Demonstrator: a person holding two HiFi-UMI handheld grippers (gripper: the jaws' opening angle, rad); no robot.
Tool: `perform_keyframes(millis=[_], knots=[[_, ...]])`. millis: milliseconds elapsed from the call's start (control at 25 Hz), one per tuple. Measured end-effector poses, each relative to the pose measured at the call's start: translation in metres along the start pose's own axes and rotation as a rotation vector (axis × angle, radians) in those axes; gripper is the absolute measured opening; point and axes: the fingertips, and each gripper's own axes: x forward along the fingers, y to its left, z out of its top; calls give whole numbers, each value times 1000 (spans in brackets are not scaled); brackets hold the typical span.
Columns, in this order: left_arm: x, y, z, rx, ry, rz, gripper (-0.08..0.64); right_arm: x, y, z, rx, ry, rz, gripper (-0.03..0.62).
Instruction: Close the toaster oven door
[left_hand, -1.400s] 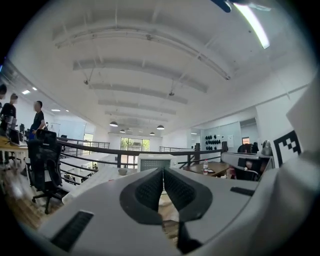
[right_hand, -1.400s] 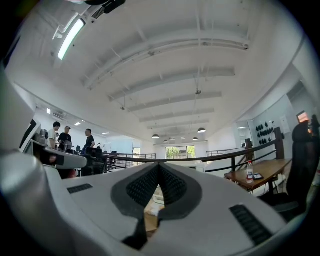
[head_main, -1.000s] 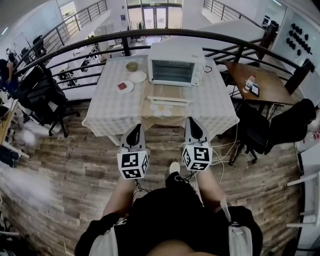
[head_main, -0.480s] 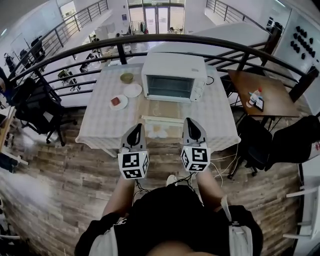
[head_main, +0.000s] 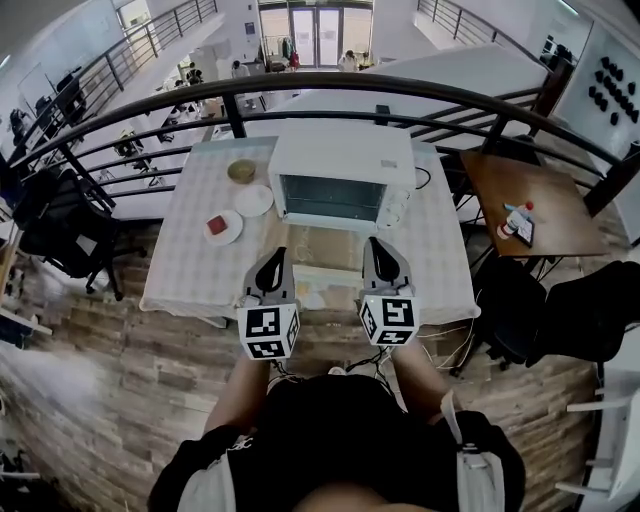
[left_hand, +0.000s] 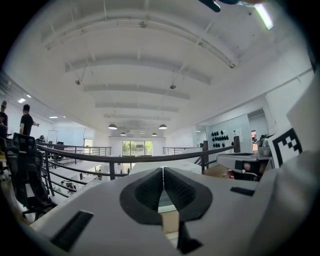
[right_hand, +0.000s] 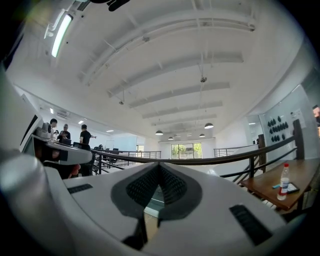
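Note:
The white toaster oven (head_main: 340, 170) stands at the back of a table with a checked cloth (head_main: 190, 270). Its door (head_main: 322, 242) hangs open toward me, and a pale tray lies in front of it. My left gripper (head_main: 271, 258) and right gripper (head_main: 381, 250) are held level side by side, short of the table's near edge and apart from the oven. In the left gripper view the left gripper (left_hand: 163, 172) has its pads pressed together with nothing between them. The right gripper (right_hand: 159, 167) looks the same in the right gripper view.
On the table left of the oven are a plate with a red item (head_main: 222, 226), an empty white plate (head_main: 253, 200) and a bowl (head_main: 241, 171). A black railing (head_main: 400, 90) runs behind the table. A brown table with a bottle (head_main: 520, 218) stands right, office chairs (head_main: 60, 220) left.
The table and oven have come nearer and lower in the head view as the person walked toward them. Both grippers moved forward together and stayed shut.

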Motion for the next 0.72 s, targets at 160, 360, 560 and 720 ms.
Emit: perform_keyframes(millis=[160,360,560,720], knots=[[25,3,-2,16,17,-25,15,22,-7,-2,5,12,-11,2],[49,17,9,32,8,-57,15,41,-5,-4,12,27,-38,2],[61,25,5,37,16,-92,15,48,-7,-12,25,37,-81,2],[62,28,-8,29,41,-111,15,44,-2,-26,29,66,-91,0]])
